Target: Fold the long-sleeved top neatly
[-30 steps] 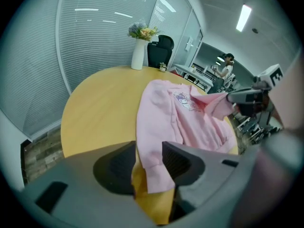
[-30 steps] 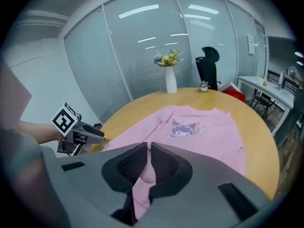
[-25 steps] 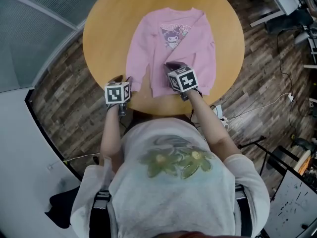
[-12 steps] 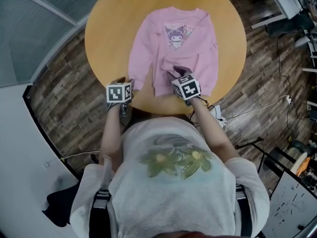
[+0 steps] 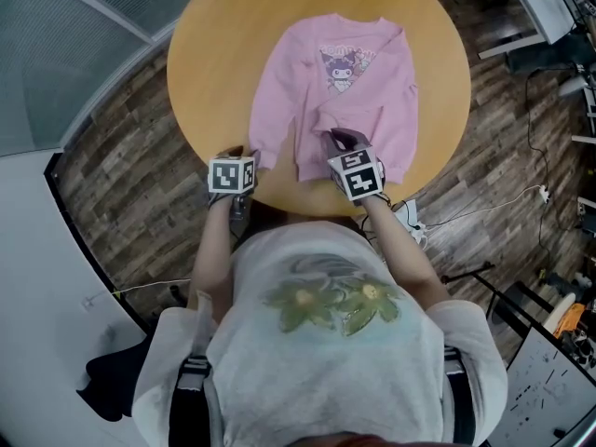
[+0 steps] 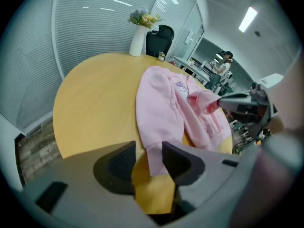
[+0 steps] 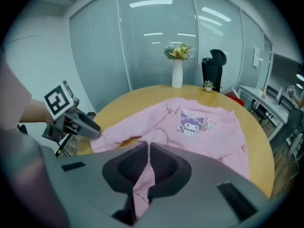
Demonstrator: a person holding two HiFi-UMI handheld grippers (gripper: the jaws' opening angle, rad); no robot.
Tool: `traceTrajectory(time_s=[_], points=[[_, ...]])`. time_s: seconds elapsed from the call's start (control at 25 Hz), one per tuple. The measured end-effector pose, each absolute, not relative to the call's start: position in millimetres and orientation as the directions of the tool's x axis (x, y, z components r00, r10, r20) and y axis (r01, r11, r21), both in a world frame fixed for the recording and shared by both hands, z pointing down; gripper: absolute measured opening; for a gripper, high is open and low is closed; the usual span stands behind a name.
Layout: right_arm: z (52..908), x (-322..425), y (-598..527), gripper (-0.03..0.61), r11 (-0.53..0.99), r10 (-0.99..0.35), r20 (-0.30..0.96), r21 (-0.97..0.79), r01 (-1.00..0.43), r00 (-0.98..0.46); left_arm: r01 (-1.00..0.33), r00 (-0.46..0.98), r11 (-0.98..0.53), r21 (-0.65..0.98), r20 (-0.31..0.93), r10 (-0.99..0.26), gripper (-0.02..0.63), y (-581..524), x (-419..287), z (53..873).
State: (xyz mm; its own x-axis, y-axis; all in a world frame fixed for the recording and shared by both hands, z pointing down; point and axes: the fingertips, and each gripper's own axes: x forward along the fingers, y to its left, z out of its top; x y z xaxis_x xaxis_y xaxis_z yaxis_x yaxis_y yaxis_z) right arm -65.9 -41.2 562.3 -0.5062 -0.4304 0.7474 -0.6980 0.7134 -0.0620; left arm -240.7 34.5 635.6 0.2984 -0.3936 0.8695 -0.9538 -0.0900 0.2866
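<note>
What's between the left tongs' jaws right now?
The pink top's sleeve cuff lies loose inside the open left tongs, not pinched; the left gripper view shows it.

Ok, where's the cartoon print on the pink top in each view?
Head view: cartoon print upper centre, on the chest of the pink top.
Left gripper view: just right of centre, small and slanted.
Right gripper view: right of centre, facing the camera.
Shared landmark: the round wooden table under the top.
</note>
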Motion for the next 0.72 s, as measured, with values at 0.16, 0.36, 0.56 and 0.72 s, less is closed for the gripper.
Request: traceTrajectory(time_s=[0.16, 0.36, 0.56, 0.72], points=[[553.3, -76.6, -22.0, 0.031, 0.773, -0.379, 0.758, -0.056, -0.632, -0.531, -0.948, 0.315, -0.091, 0.305, 0.86, -0.402, 0.155, 34.1, -242.0, 633.7], [618.0, -71.2, 11.1, 0.144, 0.733, -0.123, 0.887, -0.222, -0.644, -0.445, -0.939, 0.341, -0.094, 0.331, 0.857, -0.385, 0.155, 35.3, -237.8, 633.0], [600.5, -72.1, 1.6, 0.144, 0.728, -0.231, 0.838, -0.188, -0.659, -0.495, -0.923, 0.374, -0.061, 0.38, 0.847, -0.378, 0.155, 44.2, -238.3, 637.4], [596.2, -64.9, -6.8, 0.144, 0.712, -0.259, 0.828, -0.184, -0.678, -0.497, -0.904, 0.418, -0.062, 0.424, 0.84, -0.347, 0.155, 52.7, -231.5, 645.1]])
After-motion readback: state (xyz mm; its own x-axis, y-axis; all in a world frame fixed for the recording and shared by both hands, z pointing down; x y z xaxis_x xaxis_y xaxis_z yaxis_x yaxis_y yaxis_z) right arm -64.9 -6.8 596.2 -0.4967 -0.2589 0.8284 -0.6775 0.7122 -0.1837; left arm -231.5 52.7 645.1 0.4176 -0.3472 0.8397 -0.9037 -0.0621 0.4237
